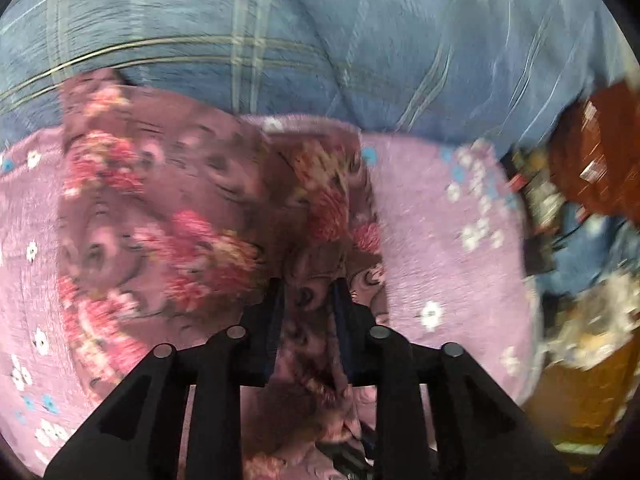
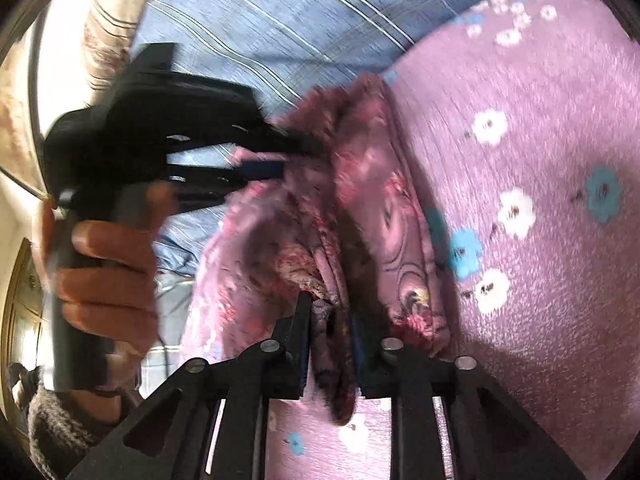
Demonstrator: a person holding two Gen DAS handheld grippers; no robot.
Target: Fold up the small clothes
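A small pink floral garment point(image 1: 168, 208) hangs lifted over a lilac blanket with white and blue flowers point(image 1: 452, 248). My left gripper point(image 1: 309, 292) is shut on one bunched edge of the garment. In the right wrist view my right gripper point(image 2: 331, 312) is shut on another bunched edge of the garment point(image 2: 360, 184). The left gripper point(image 2: 280, 156) also shows there, held in a hand at the left, pinching the cloth's far edge. The garment droops in folds between the two grippers. Both views are blurred by motion.
A blue plaid sheet point(image 1: 280, 32) lies beyond the lilac blanket point(image 2: 540, 140). Cluttered items and an orange-brown surface point(image 1: 592, 152) sit past the blanket's right edge. A striped curtain point(image 2: 116, 8) and a bright window are at the left.
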